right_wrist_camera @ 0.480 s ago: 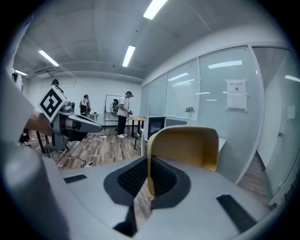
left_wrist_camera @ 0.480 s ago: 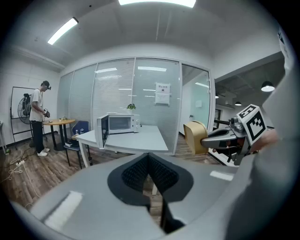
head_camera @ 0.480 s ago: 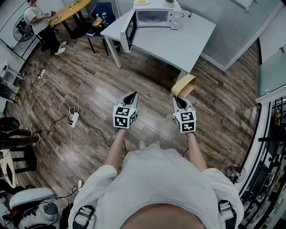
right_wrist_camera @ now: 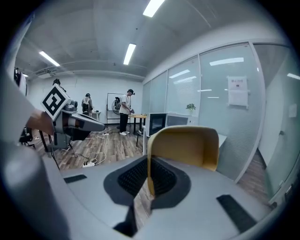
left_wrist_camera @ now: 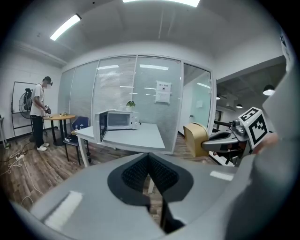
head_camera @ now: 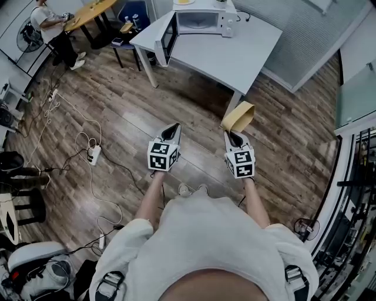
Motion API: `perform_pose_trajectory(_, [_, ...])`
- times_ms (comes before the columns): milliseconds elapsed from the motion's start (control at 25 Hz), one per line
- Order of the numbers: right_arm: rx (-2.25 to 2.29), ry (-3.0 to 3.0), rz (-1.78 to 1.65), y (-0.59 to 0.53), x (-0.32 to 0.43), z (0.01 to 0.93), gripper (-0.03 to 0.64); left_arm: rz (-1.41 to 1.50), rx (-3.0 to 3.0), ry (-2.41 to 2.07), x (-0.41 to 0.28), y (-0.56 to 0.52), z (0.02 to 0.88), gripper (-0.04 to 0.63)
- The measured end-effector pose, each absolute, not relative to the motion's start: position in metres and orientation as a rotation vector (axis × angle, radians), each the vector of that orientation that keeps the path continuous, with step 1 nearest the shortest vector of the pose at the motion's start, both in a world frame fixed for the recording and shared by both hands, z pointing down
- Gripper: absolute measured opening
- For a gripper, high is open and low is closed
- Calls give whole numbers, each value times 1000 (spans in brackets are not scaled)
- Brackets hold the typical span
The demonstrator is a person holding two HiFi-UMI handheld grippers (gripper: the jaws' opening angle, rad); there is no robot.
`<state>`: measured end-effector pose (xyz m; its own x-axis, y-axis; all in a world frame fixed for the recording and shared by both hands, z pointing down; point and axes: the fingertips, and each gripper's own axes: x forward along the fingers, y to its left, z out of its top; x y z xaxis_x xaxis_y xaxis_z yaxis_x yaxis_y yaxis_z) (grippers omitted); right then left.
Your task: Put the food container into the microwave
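Note:
A tan food container (head_camera: 237,115) hangs tilted over the wooden floor, its rim pinched by my right gripper (head_camera: 233,137), which is shut on it. In the right gripper view the container (right_wrist_camera: 187,146) fills the middle, one wall caught between the pads. My left gripper (head_camera: 171,133) is shut with nothing in it; its pads (left_wrist_camera: 140,171) meet. The white microwave (head_camera: 197,21) stands on the white table (head_camera: 235,53) ahead, door (head_camera: 167,38) swung open to the left. It also shows small in the left gripper view as the microwave (left_wrist_camera: 115,121).
Cables and a power strip (head_camera: 93,154) lie on the floor at left. A blue chair (head_camera: 133,17) and a wooden table (head_camera: 91,14) with a person (head_camera: 50,26) stand at the far left. A glass partition (left_wrist_camera: 140,101) runs behind the white table.
Both grippers and the container have shifted slightly forward and left toward the table. The grip on the container is unchanged.

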<state>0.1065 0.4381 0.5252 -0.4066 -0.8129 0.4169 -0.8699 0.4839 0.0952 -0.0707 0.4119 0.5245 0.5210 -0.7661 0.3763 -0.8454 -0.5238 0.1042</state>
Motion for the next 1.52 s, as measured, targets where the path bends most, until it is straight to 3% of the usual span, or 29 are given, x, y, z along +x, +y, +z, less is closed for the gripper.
perform_pose_trajectory(680, [1316, -2374, 226, 418, 125, 542, 25, 443, 2437, -1372, -41, 407, 547, 11])
perform_pose_trajectory(1520, [1292, -2339, 205, 274, 97, 555, 25, 415, 2454, -1325, -58, 254, 560, 10])
